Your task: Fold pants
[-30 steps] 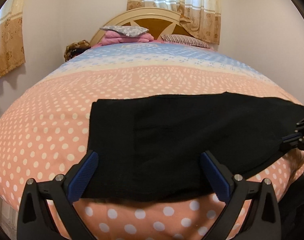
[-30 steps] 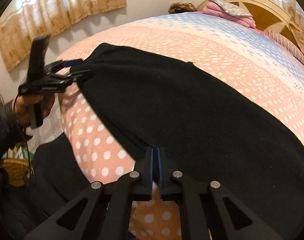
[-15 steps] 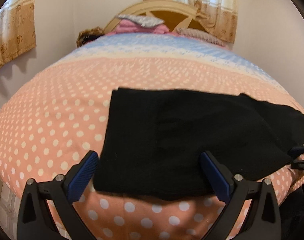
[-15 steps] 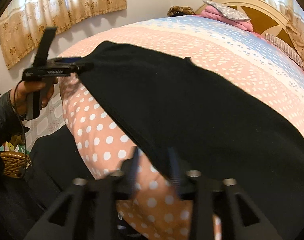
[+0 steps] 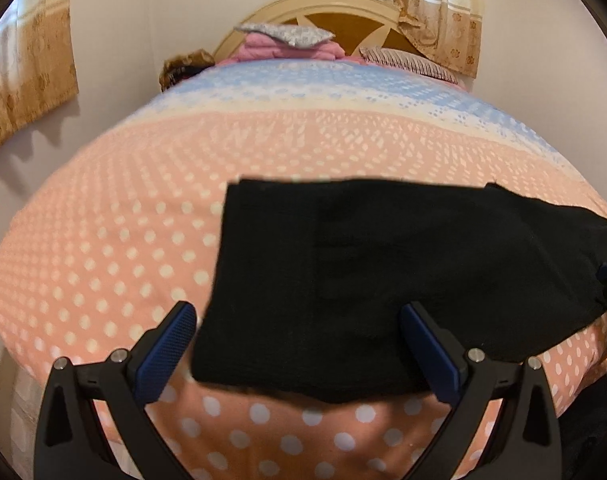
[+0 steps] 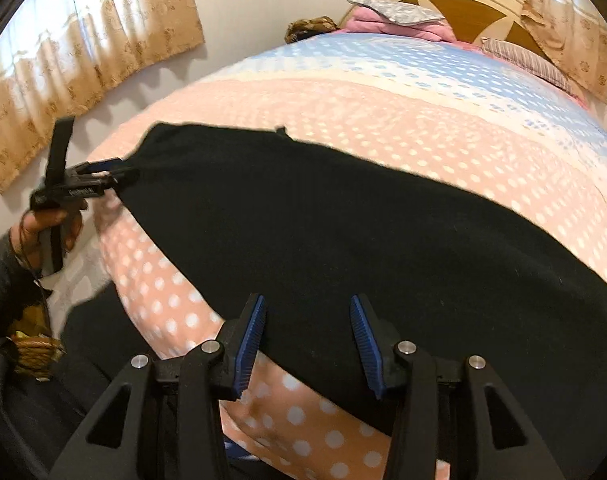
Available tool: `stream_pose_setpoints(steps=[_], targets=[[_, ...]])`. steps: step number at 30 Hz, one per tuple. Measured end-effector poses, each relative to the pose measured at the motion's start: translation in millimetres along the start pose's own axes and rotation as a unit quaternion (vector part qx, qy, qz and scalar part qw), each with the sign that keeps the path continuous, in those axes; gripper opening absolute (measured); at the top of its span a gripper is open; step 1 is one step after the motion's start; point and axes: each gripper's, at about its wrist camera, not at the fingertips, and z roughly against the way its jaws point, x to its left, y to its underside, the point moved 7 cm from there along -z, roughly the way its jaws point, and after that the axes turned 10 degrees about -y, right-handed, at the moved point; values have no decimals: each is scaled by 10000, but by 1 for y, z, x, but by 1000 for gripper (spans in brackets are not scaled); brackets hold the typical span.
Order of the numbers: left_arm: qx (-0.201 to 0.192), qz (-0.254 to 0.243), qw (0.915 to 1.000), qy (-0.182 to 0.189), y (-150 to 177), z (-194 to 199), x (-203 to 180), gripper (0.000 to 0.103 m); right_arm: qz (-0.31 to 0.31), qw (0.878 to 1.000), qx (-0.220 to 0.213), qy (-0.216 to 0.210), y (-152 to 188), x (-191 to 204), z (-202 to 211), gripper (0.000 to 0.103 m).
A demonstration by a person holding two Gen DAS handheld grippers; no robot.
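Pants (image 5: 383, 280) right end cut off, folds lost in black, motion blur

black pants (image 6: 343, 240), polka-dot bed (image 6: 383, 112), parted fingers (image 6: 251, 332)

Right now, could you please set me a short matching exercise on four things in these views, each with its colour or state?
Things:
1. pants
2. bedspread
3. right gripper
4. headboard

States:
a. cream rim, brown panels
b. open, nothing held
c. black, flat on the bed
d. pink with white dots, blue far band

Pairs: 1-c, 2-d, 3-b, 4-a
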Motion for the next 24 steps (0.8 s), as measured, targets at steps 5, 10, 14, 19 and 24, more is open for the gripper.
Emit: stream_pose_setpoints(steps=[5,10,14,19,24], targets=[[-691,-136,9974,144,-30,38,-18,103,-523,9972,-218,-494,-45,-12,-5,46],[-715,-318,9953,576,-40,36,-55,103,-1366,9857,-232,-959,-95,-32,-39,46],[-596,-440,9952,640,-34,18,-73,103,-1769,9780,-55,-1107,-122,-40,-77,46],[-166,-539,9962,658,-10,-6,-72,103,-2423,9588,415,-1424,-135,-53,-125,46],[-270,-474,9953,795,-2,-7,-69,103,-2732,9401,778,-1884,-141,-45,-146,36]])
